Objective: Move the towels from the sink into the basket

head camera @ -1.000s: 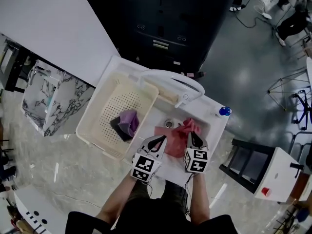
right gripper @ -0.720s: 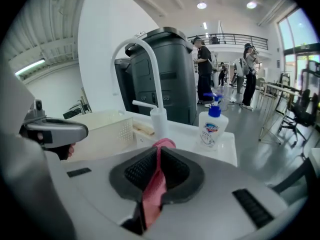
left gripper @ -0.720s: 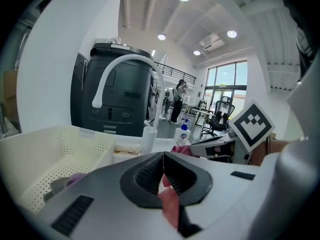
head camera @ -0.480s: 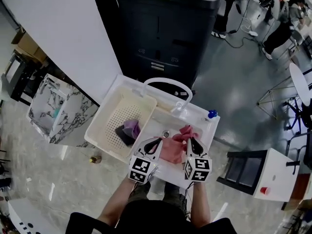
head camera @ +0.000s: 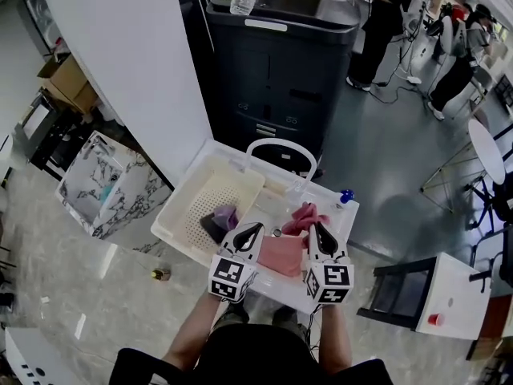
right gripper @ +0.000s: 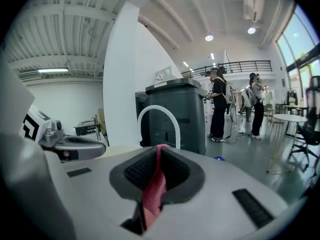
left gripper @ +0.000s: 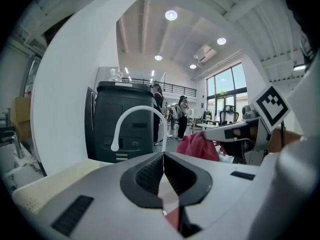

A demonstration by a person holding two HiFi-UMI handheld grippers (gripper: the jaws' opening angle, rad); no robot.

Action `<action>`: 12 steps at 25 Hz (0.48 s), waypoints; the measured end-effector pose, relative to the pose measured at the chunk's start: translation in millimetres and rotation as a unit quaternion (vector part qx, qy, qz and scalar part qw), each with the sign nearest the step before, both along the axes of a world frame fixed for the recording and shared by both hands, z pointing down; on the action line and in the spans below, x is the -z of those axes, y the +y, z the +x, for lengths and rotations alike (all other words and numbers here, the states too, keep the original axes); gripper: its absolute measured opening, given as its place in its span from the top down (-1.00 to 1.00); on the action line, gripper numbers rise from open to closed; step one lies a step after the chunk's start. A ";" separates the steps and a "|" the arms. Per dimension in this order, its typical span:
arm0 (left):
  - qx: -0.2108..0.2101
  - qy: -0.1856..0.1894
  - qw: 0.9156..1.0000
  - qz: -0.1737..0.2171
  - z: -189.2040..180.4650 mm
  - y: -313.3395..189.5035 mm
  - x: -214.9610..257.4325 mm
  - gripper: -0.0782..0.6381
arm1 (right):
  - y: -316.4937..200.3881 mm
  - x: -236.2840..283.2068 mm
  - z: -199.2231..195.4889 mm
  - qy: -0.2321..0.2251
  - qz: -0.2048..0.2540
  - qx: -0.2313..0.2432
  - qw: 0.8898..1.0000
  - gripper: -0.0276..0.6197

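Observation:
A pink towel (head camera: 282,255) hangs between my two grippers over the white sink (head camera: 343,221). My left gripper (head camera: 248,233) is shut on one edge of it, and pink cloth (left gripper: 166,194) shows between its pads. My right gripper (head camera: 315,229) is shut on the bunched other end (head camera: 304,213), with pink cloth (right gripper: 154,186) running down between its pads. The cream basket (head camera: 186,207) stands left of the sink and holds a purple towel (head camera: 225,214) and a dark one (head camera: 210,225). In the left gripper view the right gripper (left gripper: 235,133) shows with the pink bunch (left gripper: 197,146).
A white arched faucet (head camera: 280,145) rises behind the sink, with a blue knob (head camera: 346,192) at its right. A dark grey cabinet (head camera: 280,62) stands behind, a white wall (head camera: 128,62) to the left, a marble-patterned box (head camera: 104,187) on the floor. People stand at the back right.
Both grippers have kept their hold on the pink towel and have lifted it off the sink bottom. The head view has swung up and takes in more of the room.

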State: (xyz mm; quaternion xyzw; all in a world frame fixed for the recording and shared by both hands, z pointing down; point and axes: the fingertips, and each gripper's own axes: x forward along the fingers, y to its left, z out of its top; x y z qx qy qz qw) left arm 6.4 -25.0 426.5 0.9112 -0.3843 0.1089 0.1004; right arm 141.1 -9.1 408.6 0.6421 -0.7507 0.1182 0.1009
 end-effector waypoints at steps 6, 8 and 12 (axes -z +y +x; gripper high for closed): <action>0.025 -0.002 1.000 0.012 -18.3 -0.1 9.8 0.76 | -8.9 26.6 -20.2 0.002 0.031 0.033 0.999 0.77; 0.037 -0.003 0.999 0.014 -28.0 -0.2 11.5 0.76 | -13.0 33.8 -28.9 0.001 0.039 0.045 0.998 0.77; 0.071 -0.003 0.997 0.019 -54.4 -0.4 15.3 0.76 | -21.9 47.4 -50.5 -0.003 0.054 0.074 0.996 0.77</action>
